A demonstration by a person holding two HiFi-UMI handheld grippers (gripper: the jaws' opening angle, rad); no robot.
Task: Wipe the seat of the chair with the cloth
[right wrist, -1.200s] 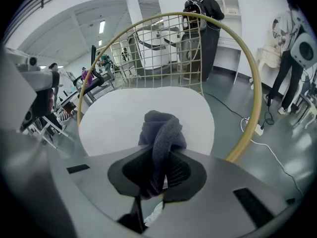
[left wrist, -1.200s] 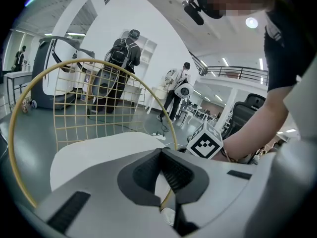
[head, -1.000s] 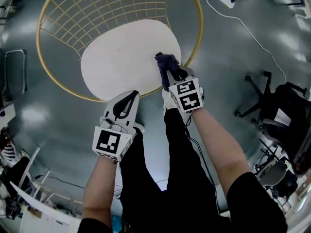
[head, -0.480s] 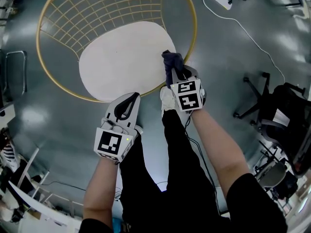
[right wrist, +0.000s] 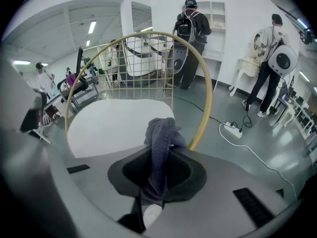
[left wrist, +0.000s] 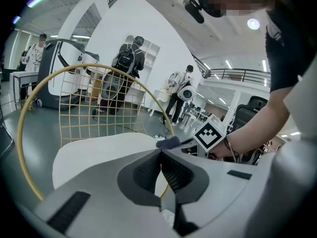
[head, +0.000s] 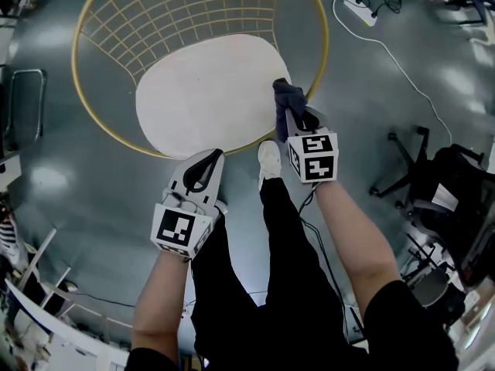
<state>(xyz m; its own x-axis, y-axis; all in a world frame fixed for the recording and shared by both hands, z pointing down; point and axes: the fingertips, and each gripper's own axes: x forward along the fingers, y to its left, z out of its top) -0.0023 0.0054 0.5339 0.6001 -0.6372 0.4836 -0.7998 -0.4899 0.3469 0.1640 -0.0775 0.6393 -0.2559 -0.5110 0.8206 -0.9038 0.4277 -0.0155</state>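
two claws, one cloth, one seat, one chair. right claw (right wrist: 161, 175) is clamped on the dark blue terry cloth (right wrist: 161, 133). the white oval seat (head: 209, 91) lies ahead and left of it, and the gold wire chair frame (head: 193, 6) rim is just beside it. press the cloth flat, then sweep leftward in overlapping passes, clear of the rim. left claw (left wrist: 161, 155) is closed and empty, with the seat edge just ahead.
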